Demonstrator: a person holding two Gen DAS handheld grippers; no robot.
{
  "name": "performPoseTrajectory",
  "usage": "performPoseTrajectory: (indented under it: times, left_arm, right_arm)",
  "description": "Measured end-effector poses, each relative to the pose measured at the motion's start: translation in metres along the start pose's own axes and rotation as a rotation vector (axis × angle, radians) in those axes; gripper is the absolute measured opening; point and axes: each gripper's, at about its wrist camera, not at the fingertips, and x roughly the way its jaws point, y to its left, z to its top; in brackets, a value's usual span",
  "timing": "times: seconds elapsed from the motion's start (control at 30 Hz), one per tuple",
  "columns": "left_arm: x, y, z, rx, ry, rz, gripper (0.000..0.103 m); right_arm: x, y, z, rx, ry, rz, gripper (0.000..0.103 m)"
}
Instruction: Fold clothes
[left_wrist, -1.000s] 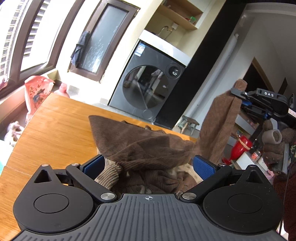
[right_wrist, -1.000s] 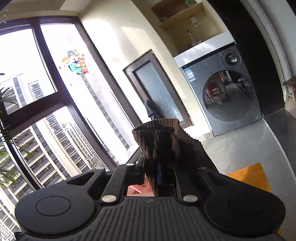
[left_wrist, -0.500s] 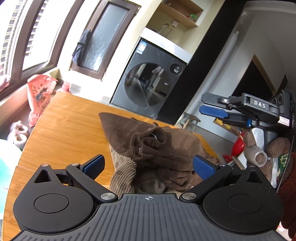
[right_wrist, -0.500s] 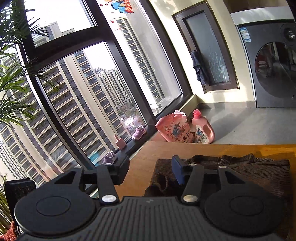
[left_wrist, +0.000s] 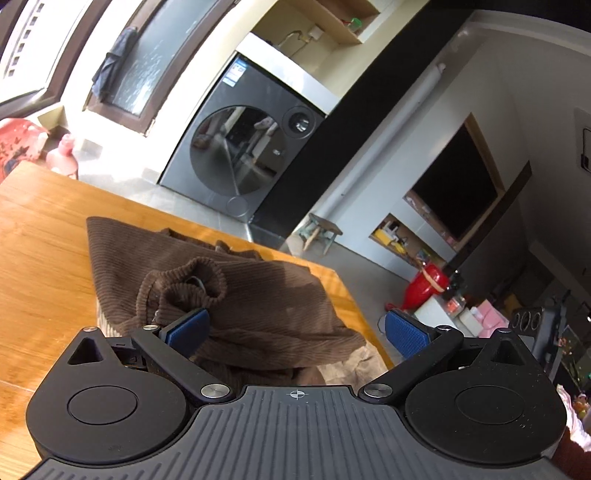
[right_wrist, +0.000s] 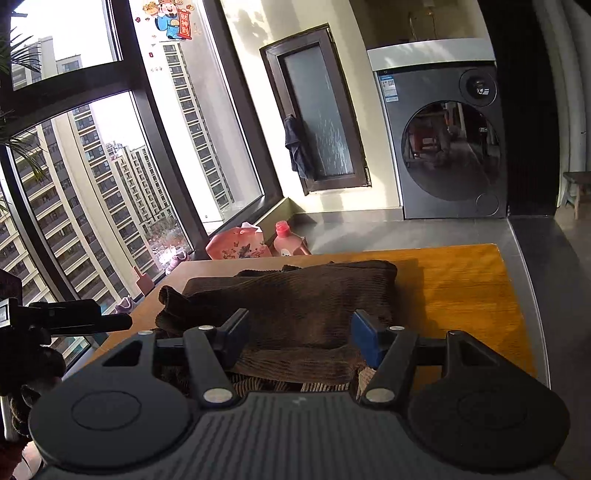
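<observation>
A brown ribbed sweater (left_wrist: 258, 295) lies bunched in a rough fold on the wooden table (left_wrist: 40, 240), a rolled cuff on top. My left gripper (left_wrist: 295, 330) stands open just over its near edge, the blue pads (left_wrist: 188, 328) wide apart and holding nothing. In the right wrist view the same sweater (right_wrist: 306, 295) lies flat on the table (right_wrist: 461, 291). My right gripper (right_wrist: 300, 334) is open above the sweater's near hem, with cloth showing between the pads but not pinched. The left gripper (right_wrist: 74, 321) shows at that view's left edge.
A grey washing machine (right_wrist: 447, 147) stands past the table's far edge. On the floor by the window are a pink bottle (right_wrist: 286, 240) and a pink refill bag (right_wrist: 238, 247). A small stool (left_wrist: 319, 232) and a red object (left_wrist: 424, 288) stand off the table's right side.
The right gripper held a sleeve cuff up a second ago; it has opened, let the cuff go and come down low over the sweater. The sleeve now lies on the pile. The left gripper stayed open.
</observation>
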Motion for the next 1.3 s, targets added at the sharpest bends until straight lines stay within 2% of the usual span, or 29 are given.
performPoseTrajectory:
  times: [0.03,0.07,0.1,0.13,0.27,0.33,0.43,0.5,0.53,0.57,0.6,0.63,0.67,0.7,0.73,0.9,1.03,1.1,1.13,1.2,1.3]
  left_arm:
    - [0.011,0.001,0.0,0.005,0.022,0.067,0.101]
    - [0.017,0.002,-0.001,0.01,0.031,0.136,0.093]
    - [0.018,0.003,-0.002,0.024,0.023,0.209,0.087]
    - [0.013,0.001,-0.004,0.046,-0.003,0.247,0.085]
    - [-0.003,-0.015,-0.009,0.196,-0.095,0.404,0.094]
    - [0.002,-0.019,-0.006,0.233,-0.078,0.415,0.095]
    - [0.027,-0.012,-0.002,0.227,-0.002,0.434,0.094]
    - [0.045,-0.007,0.001,0.221,0.05,0.446,0.082]
    - [0.054,-0.005,0.002,0.218,0.077,0.453,0.056]
    - [0.059,-0.004,0.003,0.225,0.09,0.455,0.039]
    - [0.063,-0.005,0.004,0.249,0.089,0.451,0.036]
    - [0.06,-0.012,0.008,0.291,0.056,0.439,0.025]
    - [0.057,-0.019,0.013,0.337,0.018,0.424,0.024]
    - [0.053,-0.026,0.017,0.382,-0.021,0.41,0.023]
    - [0.052,-0.024,0.018,0.396,-0.026,0.417,0.023]
    - [0.048,-0.008,0.015,0.429,-0.021,0.476,0.027]
    - [0.044,0.005,0.012,0.456,-0.017,0.523,0.04]
    - [0.043,0.011,0.011,0.469,-0.015,0.547,0.053]
    - [0.035,0.01,0.014,0.448,-0.033,0.527,0.056]
    - [0.017,0.007,0.022,0.394,-0.078,0.473,0.053]
    - [-0.009,0.003,0.034,0.313,-0.145,0.392,0.054]
  right_arm:
    - [0.01,0.002,-0.002,-0.001,0.0,0.005,0.062]
    - [0.02,0.004,-0.004,-0.003,0.0,0.01,0.062]
    - [0.03,0.007,-0.007,-0.008,0.002,0.012,0.062]
    - [0.04,0.009,-0.011,-0.02,0.008,0.009,0.062]
    - [0.07,0.019,-0.035,-0.123,0.025,-0.046,0.062]
    - [0.074,0.021,-0.041,-0.135,0.016,-0.036,0.062]
    - [0.077,0.019,-0.046,-0.13,0.011,-0.01,0.062]
    - [0.074,0.014,-0.046,-0.095,-0.01,-0.01,0.062]
    - [0.072,0.01,-0.046,-0.076,-0.02,-0.009,0.062]
    - [0.07,0.007,-0.046,-0.056,-0.03,-0.008,0.062]
    - [0.068,0.004,-0.045,-0.04,-0.039,-0.008,0.062]
    - [0.068,0.003,-0.044,-0.03,-0.043,-0.009,0.062]
    - [0.068,0.002,-0.044,-0.026,-0.043,-0.01,0.062]
    - [0.068,0.002,-0.042,-0.027,-0.041,-0.012,0.062]
    - [0.069,0.003,-0.042,-0.03,-0.039,-0.014,0.062]
    - [0.071,0.005,-0.041,-0.041,-0.022,-0.026,0.062]
    - [0.075,0.009,-0.041,-0.06,0.003,-0.05,0.062]
    - [0.078,0.011,-0.041,-0.075,0.019,-0.059,0.062]
    - [0.079,0.013,-0.041,-0.08,0.026,-0.061,0.062]
    - [0.081,0.013,-0.04,-0.086,0.037,-0.067,0.064]
    - [0.082,0.014,-0.04,-0.087,0.047,-0.073,0.068]
